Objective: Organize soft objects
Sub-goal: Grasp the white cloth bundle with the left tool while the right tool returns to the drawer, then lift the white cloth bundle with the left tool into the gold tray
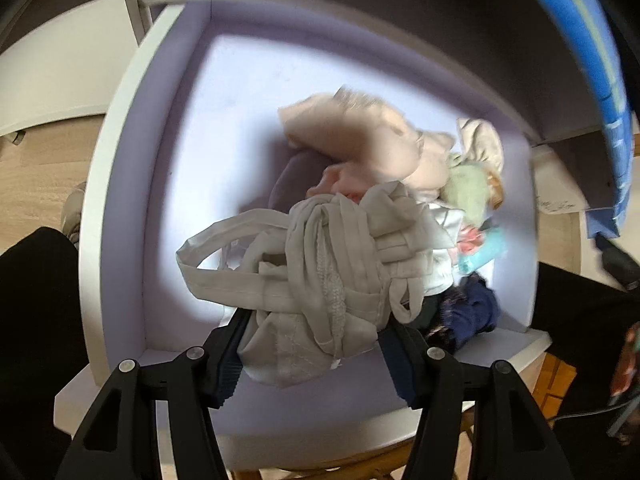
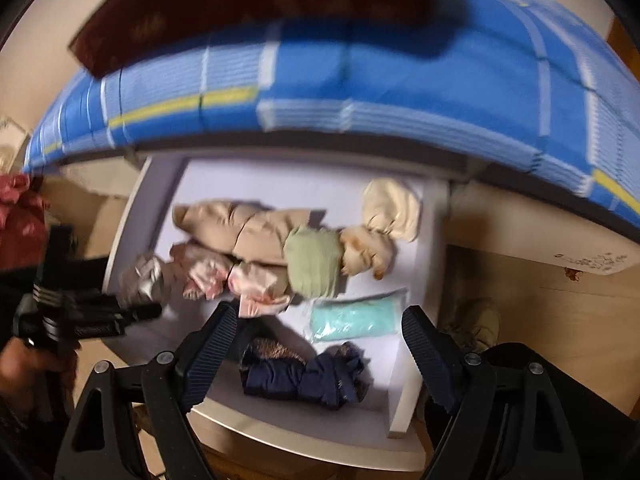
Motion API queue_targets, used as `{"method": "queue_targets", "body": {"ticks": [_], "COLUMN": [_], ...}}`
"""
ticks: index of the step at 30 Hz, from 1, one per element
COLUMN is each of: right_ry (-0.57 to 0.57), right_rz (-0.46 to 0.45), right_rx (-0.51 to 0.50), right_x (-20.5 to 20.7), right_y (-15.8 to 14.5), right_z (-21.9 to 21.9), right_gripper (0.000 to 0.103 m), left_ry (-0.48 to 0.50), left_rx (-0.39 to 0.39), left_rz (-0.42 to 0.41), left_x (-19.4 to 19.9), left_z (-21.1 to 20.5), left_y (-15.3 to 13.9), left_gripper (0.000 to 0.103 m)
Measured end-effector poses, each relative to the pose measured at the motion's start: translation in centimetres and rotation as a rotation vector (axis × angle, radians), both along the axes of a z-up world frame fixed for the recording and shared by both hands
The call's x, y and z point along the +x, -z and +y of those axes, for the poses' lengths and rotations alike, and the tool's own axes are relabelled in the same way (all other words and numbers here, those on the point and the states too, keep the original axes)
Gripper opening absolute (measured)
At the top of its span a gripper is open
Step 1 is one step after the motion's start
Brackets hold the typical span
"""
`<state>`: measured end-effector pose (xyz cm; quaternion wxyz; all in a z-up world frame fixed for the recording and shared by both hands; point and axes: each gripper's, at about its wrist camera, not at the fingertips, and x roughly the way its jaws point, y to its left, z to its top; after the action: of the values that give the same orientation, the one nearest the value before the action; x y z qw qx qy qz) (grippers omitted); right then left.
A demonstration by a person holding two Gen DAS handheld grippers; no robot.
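Note:
My left gripper [image 1: 320, 328] is shut on a crumpled grey cloth with straps [image 1: 320, 264], held above the white drawer [image 1: 116, 160]. The right wrist view shows that gripper [image 2: 132, 312] at the left with the grey cloth [image 2: 146, 276] hanging from it. My right gripper [image 2: 320, 314] is open and empty over the drawer [image 2: 416, 360]. In the drawer lie a beige garment [image 2: 240, 228], a pink cloth [image 2: 248, 284], a green cloth [image 2: 314, 264], a cream cloth [image 2: 392, 208], a teal packet [image 2: 352, 316] and a navy cloth [image 2: 304, 376].
A blue striped mattress [image 2: 360, 80] overhangs the drawer's far side. Wooden floor [image 2: 540, 320] lies to the right, with a shoe [image 2: 476, 324] beside the drawer. A red bag [image 2: 20, 220] sits at the far left. A dark trouser leg [image 1: 36, 320] is near the drawer.

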<state>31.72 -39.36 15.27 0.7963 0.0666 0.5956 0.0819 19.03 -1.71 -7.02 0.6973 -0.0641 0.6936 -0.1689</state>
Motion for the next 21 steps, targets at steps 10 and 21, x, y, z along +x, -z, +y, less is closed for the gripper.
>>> {"method": "queue_targets", "body": {"ticks": [10,21], "right_ry": [0.019,0.01], "right_rz": [0.144,0.178], "right_rx": [0.032,0.053], "right_x": [0.4,0.3], "right_y": [3.2,3.6], "right_z": [0.6,1.2], "right_gripper": [0.086,0.086], "left_ry": [0.058,0.146], "left_rx": [-0.099,-0.196], "left_rz": [-0.116,-0.3], "left_x": [-0.2,1.1], "left_z": [-0.6,-2.4], "left_y": [-6.2,-16.6], "left_gripper": [0.061,0.061]}}
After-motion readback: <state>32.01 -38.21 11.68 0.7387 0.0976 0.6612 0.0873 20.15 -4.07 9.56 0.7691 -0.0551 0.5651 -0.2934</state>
